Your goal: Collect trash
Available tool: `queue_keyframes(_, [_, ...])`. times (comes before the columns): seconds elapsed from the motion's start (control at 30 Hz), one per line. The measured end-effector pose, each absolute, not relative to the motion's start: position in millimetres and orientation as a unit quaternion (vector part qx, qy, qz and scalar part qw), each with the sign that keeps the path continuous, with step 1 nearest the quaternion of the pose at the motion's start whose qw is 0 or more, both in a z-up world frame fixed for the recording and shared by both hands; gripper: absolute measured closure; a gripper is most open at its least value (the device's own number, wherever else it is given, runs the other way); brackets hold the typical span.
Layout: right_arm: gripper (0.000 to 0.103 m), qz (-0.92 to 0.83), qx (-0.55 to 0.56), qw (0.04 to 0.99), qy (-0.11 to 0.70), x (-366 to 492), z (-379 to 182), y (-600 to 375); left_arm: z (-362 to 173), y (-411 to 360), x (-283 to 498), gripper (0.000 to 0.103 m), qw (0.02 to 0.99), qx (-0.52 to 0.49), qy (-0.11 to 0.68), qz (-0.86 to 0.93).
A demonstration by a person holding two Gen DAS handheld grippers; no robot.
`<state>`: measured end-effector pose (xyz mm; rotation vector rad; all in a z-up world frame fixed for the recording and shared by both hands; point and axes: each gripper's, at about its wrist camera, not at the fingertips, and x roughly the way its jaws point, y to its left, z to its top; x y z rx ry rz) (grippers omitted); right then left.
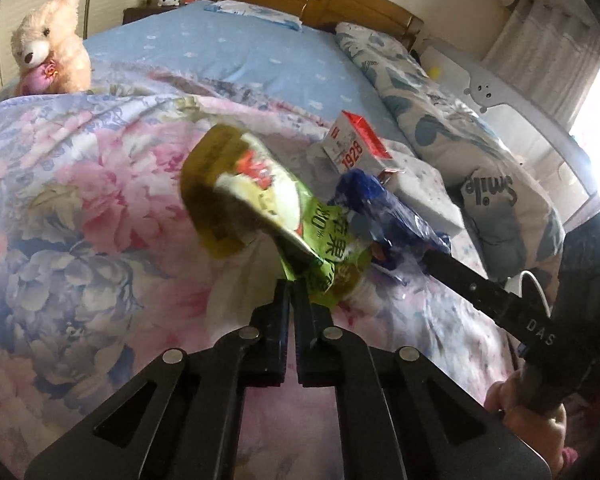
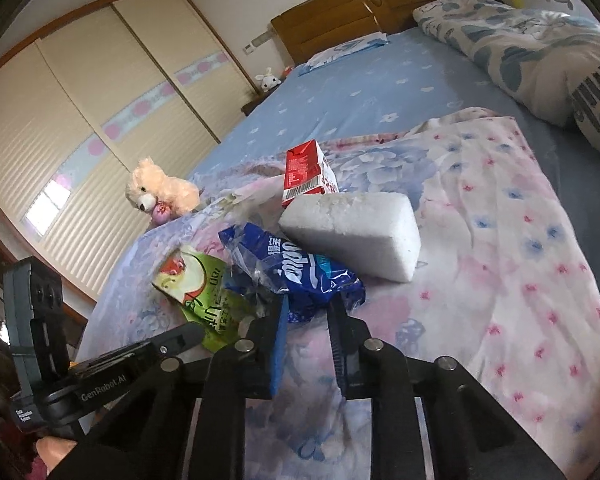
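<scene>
**Both claws clamped on wrappers over the quilt**

Nearest, the left gripper point(image 1: 292, 286) has its fingers pressed nearly together on the corner of a green snack pouch point(image 1: 260, 200), lifted off the floral quilt point(image 1: 80, 184) (blurred). The right gripper point(image 2: 306, 304) pinches a crumpled blue wrapper point(image 2: 296, 268), the pouch at its 9 o'clock. Beyond, at 1 o'clock, a white foam block point(image 2: 356, 232) lies touching a red-and-white carton point(image 2: 306, 176). Far off, at 10 o'clock, sits a teddy bear point(image 2: 160, 192).
</scene>
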<state>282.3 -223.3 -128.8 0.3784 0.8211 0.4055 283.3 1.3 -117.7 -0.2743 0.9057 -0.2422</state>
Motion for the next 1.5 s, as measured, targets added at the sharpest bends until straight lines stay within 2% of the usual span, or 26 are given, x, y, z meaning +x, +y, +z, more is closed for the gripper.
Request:
queue_keyframes(0.43, [0.086, 0.177, 0.197, 0.888, 0.377, 228, -111, -247, -97, -3, 229, 0.103, 0.888, -0.129, 0.418, -0.142])
queue_keyframes(1.5, [0.086, 0.096, 0.236, 0.907, 0.335, 111, -95, -339, -76, -115, 153, 0.103, 0.884, -0.037, 0.400, -0.238])
